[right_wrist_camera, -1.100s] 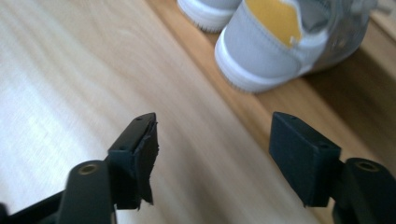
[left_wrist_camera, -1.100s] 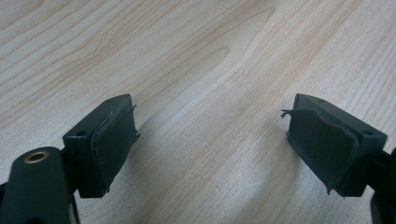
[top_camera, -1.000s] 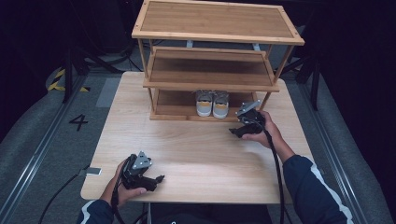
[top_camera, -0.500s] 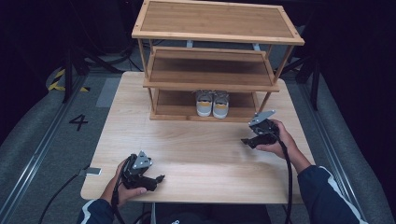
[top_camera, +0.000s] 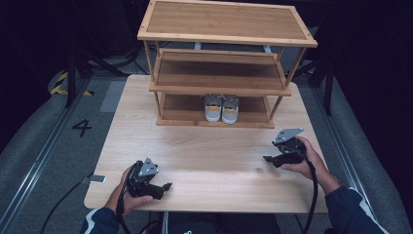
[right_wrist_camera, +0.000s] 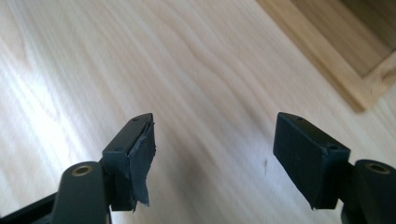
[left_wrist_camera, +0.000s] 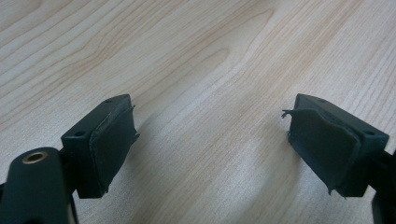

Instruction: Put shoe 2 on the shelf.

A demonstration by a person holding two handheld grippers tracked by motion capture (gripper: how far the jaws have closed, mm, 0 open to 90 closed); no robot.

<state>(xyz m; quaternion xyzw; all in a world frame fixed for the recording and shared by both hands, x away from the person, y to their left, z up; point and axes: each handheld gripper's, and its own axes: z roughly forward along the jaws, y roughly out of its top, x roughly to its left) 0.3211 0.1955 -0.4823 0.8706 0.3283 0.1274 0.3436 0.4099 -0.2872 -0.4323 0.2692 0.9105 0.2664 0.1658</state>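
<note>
Two tools rest low over a pale wooden desk (top_camera: 204, 151) with a light, streaky grain. It stands on grey floor mats in a dark room; a painted "4" (top_camera: 82, 127) lies on the floor at 9 o'clock from the desk's middle, and a yellow-and-black striped strip (top_camera: 62, 83) at 10 o'clock.

At 12 o'clock on the desk stands a three-tier bamboo shoe rack (top_camera: 221, 63), its top and middle shelves bare. On the lowest shelf, just right of the middle, sits a pair of small shoes (top_camera: 221, 108): pale grey uppers, grey laces, a yellow-orange band across each heel, white soles. They stand side by side and touching, heels toward the person.

At 7 o'clock, near the front edge, the left tool (top_camera: 165, 186) is held by the left hand (top_camera: 131, 192); in the left gripper view (left_wrist_camera: 210, 140) its jaws stand wide apart with bare desk between them, and the rubber pads (left_wrist_camera: 109, 144) look frayed at the edges.

At 4 o'clock the right tool (top_camera: 267, 158) sits in the right hand (top_camera: 304, 158), well apart from the shoes and pointing leftward across the desk. In the right gripper view (right_wrist_camera: 212, 154) its jaws gape with nothing between them, the left pad (right_wrist_camera: 142, 154) peeling, and a corner of the rack's base frame (right_wrist_camera: 336, 70) shows at 2 o'clock.
</note>
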